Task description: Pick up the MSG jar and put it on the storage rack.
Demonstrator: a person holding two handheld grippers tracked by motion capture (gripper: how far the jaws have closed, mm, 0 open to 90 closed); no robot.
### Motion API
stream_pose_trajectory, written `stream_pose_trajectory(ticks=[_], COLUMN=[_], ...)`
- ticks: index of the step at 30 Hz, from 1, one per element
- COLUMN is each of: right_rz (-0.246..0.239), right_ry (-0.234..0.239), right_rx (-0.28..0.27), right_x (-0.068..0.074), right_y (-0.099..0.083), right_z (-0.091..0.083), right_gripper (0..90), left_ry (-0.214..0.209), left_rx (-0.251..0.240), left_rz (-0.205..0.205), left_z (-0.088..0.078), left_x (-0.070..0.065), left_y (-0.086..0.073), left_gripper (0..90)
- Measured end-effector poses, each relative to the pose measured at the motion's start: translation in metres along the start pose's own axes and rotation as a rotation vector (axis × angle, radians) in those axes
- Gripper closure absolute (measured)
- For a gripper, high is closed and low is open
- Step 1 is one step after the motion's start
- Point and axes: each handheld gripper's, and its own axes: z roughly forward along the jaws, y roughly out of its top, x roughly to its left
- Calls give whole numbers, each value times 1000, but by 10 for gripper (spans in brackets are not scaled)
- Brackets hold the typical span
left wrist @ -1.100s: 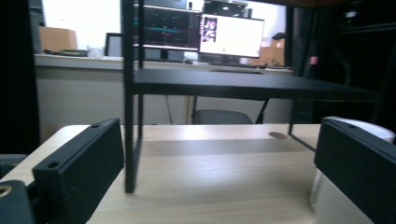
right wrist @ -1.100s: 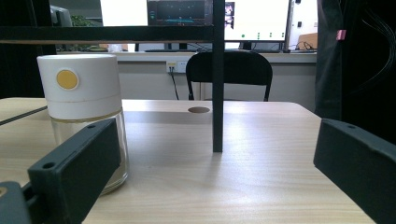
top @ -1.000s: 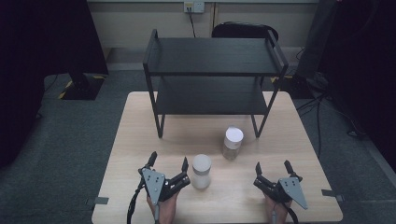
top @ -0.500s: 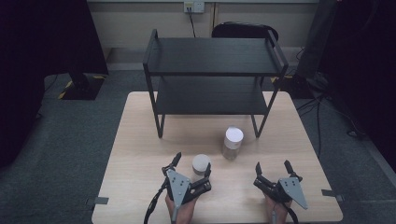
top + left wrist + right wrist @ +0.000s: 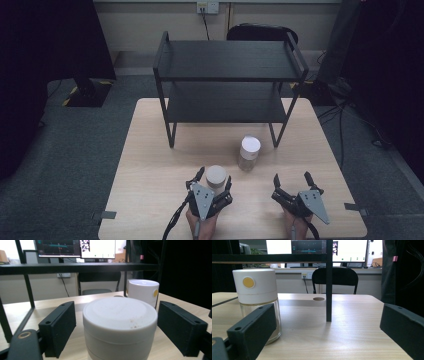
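A squat jar with a pale lid (image 5: 216, 176) stands near the table's front edge. My left gripper (image 5: 214, 178) has its two jaws on either side of it. In the left gripper view the jar (image 5: 120, 325) sits between the black pads (image 5: 60, 327), with a thin gap on each side; the jaws have just been closing and remain open. A taller glass jar with a white lid (image 5: 249, 152) stands farther back and to the right, also seen from the right gripper (image 5: 258, 302). My right gripper (image 5: 292, 178) rests open at the front right with nothing between its jaws.
A black two-tier rack (image 5: 227, 80) stands on the far half of the wooden table (image 5: 150, 165); one of its legs (image 5: 329, 290) rises ahead of the right gripper. A black chair (image 5: 262, 32) is behind the table.
My left gripper has slid right and forward until its jaws straddle the pale-lidded jar, and the jaws have narrowed. The right gripper and the taller jar have not moved.
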Motion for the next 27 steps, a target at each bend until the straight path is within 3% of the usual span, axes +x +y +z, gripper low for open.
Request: stream_pose_trajectory(ticks=[2,13,15,27], right_rz=[0,0,0,0], right_ry=[0,1,1,1], right_rx=[0,0,0,0], right_x=[0,0,0,0], right_y=[0,0,0,0], right_z=[0,0,0,0], right_gripper=[0,0,0,0], left_ry=[-14,-11,-11,-24], left_rx=[19,29,24,35], left_rz=[-4,-16,2,-8], left_z=[2,-1,-1,-2], left_x=[3,4,2,6], left_y=[2,-6,-7,-3], left_gripper=[162,291,334,338])
